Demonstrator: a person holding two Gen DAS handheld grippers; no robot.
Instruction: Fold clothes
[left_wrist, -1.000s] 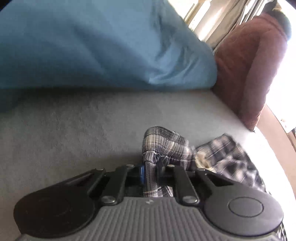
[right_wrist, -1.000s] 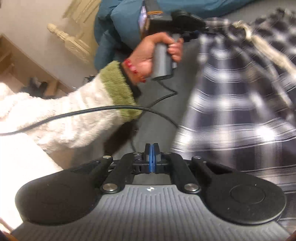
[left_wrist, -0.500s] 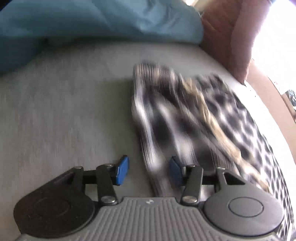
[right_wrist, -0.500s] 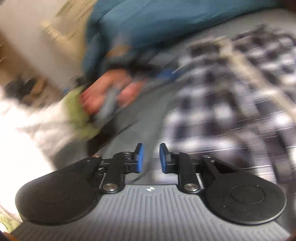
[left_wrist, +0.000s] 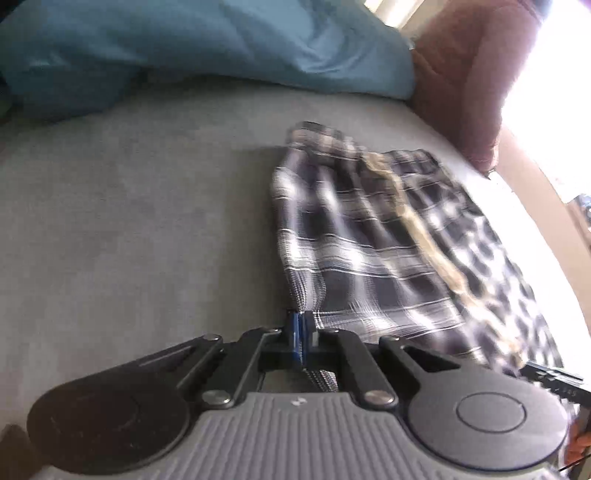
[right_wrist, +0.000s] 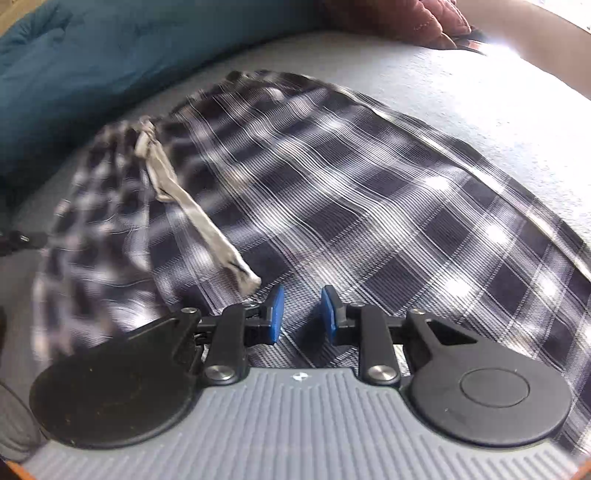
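Plaid trousers (right_wrist: 332, 192) lie spread on the grey bed (left_wrist: 129, 221), long axis running from near to far right. Left tool (left_wrist: 302, 328) is clamped on their near left corner. Right tool (right_wrist: 302, 314), jaws apart and empty, hovers over the cloth beside the drawstring (right_wrist: 192, 206).

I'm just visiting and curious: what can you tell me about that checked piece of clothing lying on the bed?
The plaid garment is thin woven cloth in dark navy, grey and white checks, with a pale drawstring knotted at its gathered waist, so it looks like pyjama bottoms. It lies spread, a little rumpled, on the grey bed cover. The left gripper is shut on its near edge; the right gripper hovers over it with open jaws.
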